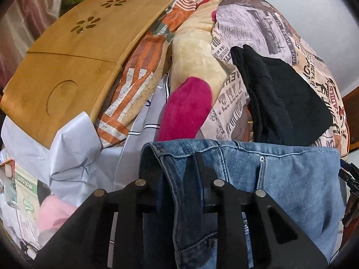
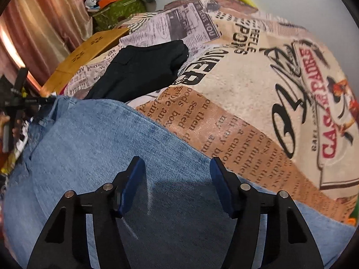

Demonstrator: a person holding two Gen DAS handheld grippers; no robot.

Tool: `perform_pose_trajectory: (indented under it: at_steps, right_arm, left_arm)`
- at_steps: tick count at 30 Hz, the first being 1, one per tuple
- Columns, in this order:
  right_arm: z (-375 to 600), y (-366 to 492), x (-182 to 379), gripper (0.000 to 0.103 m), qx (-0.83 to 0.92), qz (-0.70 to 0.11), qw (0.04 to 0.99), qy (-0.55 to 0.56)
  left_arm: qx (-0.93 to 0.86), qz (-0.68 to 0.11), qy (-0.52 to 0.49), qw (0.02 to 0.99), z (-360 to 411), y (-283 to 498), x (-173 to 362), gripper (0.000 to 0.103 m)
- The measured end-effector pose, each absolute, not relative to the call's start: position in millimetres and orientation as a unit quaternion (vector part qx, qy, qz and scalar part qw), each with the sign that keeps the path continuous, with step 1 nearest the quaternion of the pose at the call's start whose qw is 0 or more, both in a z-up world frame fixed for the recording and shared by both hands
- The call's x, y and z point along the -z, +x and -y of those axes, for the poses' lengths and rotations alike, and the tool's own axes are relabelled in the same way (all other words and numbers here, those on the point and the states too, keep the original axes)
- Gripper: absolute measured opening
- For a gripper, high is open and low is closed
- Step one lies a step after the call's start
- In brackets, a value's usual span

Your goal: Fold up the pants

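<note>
The left gripper point(image 1: 179, 179) has its fingers point(image 1: 203, 179) clamped on a doubled edge of the blue jeans point(image 1: 280, 179), a thick seamed fold of denim standing up between them. The right gripper point(image 2: 177, 188) has its fingers point(image 2: 134, 179) apart, resting over a flat stretch of the jeans point(image 2: 101, 145) with nothing pinched between the blue pads.

The jeans lie spread across a bed cover printed like old newspaper point(image 2: 258, 103). Just beyond them on that cover sits a folded black garment point(image 2: 139, 74). In the left wrist view a plush toy with a magenta foot point(image 1: 186, 107) lies past the denim, next to white fabric point(image 1: 74, 148). A bamboo tray point(image 1: 67, 67) with petal-shaped cut-outs leans on the bedding farther left. A pink curtain point(image 2: 44, 22) hangs in the background.
</note>
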State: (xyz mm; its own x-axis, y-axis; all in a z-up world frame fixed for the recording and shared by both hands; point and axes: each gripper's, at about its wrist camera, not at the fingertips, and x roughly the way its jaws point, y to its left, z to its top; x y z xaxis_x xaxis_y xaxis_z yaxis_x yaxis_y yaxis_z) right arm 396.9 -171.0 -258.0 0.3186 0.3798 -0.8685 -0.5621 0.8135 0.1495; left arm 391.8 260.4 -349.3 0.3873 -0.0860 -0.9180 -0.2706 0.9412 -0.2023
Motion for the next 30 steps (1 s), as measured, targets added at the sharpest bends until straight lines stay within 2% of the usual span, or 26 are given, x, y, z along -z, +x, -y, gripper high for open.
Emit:
perform_pose_trajectory:
  at_steps: [2,4,5,6,9,10,12,13,18,19,24,27,30]
  right_arm:
    - [167.8,397.5,258.5,0.056,-0.292,-0.506,0.807,-0.091]
    - [162.2,394.6,257.3,0.046,-0.299,-0.502,0.805,-0.102]
    - [160.1,394.2,256.1,0.039,-0.303,-0.500,0.805,-0.105]
    - [157.0,393.6,254.5,0.036,-0.307,-0.497,0.804,-0.109]
    - [147.1,393.6,247.6,0.036,-0.308,-0.484,0.806,-0.146]
    - [144.5,393.7,246.5,0.040,-0.306,-0.480,0.806,-0.159]
    - [142.8,398.0,250.3,0.060,-0.304,-0.485,0.800,-0.180]
    - [142.9,400.8,252.3,0.063,-0.301,-0.485,0.801,-0.181]
    - [156.7,416.5,262.3,0.064,-0.321,-0.514,0.789,-0.104]
    - [155.2,415.1,262.2,0.062,-0.324,-0.508,0.790,-0.111]
    - [141.0,403.8,259.9,0.027,-0.338,-0.493,0.793,-0.116]
    - [135.6,397.4,257.9,0.014,-0.337,-0.483,0.799,-0.124]
    - [137.1,391.9,250.6,0.008,-0.323,-0.472,0.810,-0.129]
  left_arm:
    - [-0.063,-0.548,-0.147,0.821,-257.6,389.7,345.5,0.014]
    - [-0.063,-0.542,-0.135,0.827,-253.9,386.6,339.8,0.007]
    - [-0.063,-0.539,-0.131,0.830,-251.8,384.5,335.7,0.006]
    - [-0.062,-0.535,-0.126,0.833,-249.4,382.3,330.6,0.005]
    - [-0.055,-0.528,-0.117,0.840,-244.4,378.1,318.8,0.004]
    - [-0.048,-0.527,-0.117,0.841,-243.1,376.9,315.5,0.004]
    - [-0.038,-0.530,-0.114,0.839,-241.2,377.8,314.5,0.005]
    - [-0.038,-0.532,-0.113,0.838,-240.7,378.9,316.0,0.005]
    - [-0.046,-0.550,-0.132,0.824,-243.2,389.7,337.0,0.010]
    - [-0.048,-0.552,-0.135,0.821,-243.6,392.4,341.3,0.010]
    - [-0.059,-0.552,-0.125,0.822,-240.6,398.7,348.2,0.010]
    - [-0.071,-0.548,-0.091,0.829,-233.9,394.4,342.4,0.005]
    - [-0.072,-0.533,-0.085,0.839,-233.2,388.2,324.7,0.003]
